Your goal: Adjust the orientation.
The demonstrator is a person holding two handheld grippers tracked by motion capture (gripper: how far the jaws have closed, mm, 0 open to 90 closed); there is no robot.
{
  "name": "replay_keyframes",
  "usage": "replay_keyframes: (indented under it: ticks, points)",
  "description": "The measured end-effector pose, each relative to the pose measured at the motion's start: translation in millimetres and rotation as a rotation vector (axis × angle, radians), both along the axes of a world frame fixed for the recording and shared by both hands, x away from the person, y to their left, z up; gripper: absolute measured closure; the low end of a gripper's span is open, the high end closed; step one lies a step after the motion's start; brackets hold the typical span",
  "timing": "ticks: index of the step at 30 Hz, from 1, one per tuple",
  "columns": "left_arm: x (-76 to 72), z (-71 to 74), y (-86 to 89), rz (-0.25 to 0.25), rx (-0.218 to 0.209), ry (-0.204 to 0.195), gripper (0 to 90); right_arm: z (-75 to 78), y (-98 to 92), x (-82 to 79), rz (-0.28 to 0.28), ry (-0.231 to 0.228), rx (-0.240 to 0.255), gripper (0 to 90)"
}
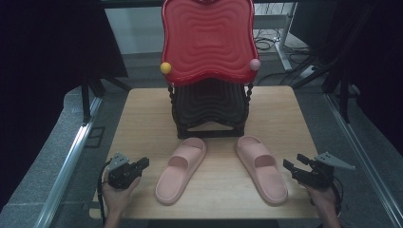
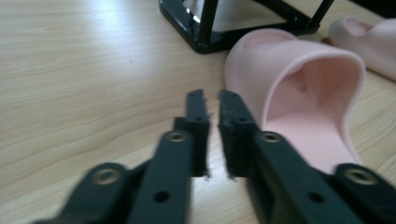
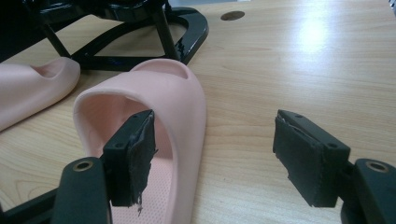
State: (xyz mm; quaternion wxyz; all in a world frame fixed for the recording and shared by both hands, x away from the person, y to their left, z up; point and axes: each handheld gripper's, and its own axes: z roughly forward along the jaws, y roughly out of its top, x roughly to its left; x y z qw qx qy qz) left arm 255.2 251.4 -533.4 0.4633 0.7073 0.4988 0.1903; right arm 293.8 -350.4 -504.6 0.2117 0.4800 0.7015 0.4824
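Surface: pale wood-grain tabletop, grey floor around it, dark curtains either side. No brand, label or writing is legible on anything here.

Item one: black wire-framed stand at the table's far middle, topped by a glossy red ribbed wavy-edged tray.

Item two: pair of soft pink rubber slides, the left slide and the right slide, lying just in front of the stand, toes toward it.

My left gripper: jaws nearly together, holding nothing, just left of the left slide.

My right gripper: jaws spread wide, holding nothing, just right of the right slide.
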Motion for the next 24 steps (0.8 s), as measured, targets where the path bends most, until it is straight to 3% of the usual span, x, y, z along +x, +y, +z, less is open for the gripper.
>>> replay_keyframes:
  ticks: [6,11,13,14,24]
  points:
    - [-0.3,1.5,3.0,-0.026,0.015,0.025,89.9,-3.6,1.4,1.3,0.001,0.01,-0.019,29.8]
    - [-3.4,-1.4,1.6,-0.035,0.049,0.054,89.9,0.2,2.6,-1.3,-0.024,-0.015,-0.022,29.8]
    - [-6.5,-11.0,-12.5,-0.068,0.125,0.08,90.0,3.3,3.6,-3.3,-0.029,-0.028,-0.021,29.8]
    - [-7.3,-13.4,-16.4,-0.084,0.133,0.087,90.0,4.0,3.8,-3.8,-0.029,-0.029,-0.02,29.9]
    - [-11.4,-18.5,-26.4,-0.165,0.119,0.116,90.0,5.9,1.6,-6.4,-0.052,-0.047,-0.015,29.8]
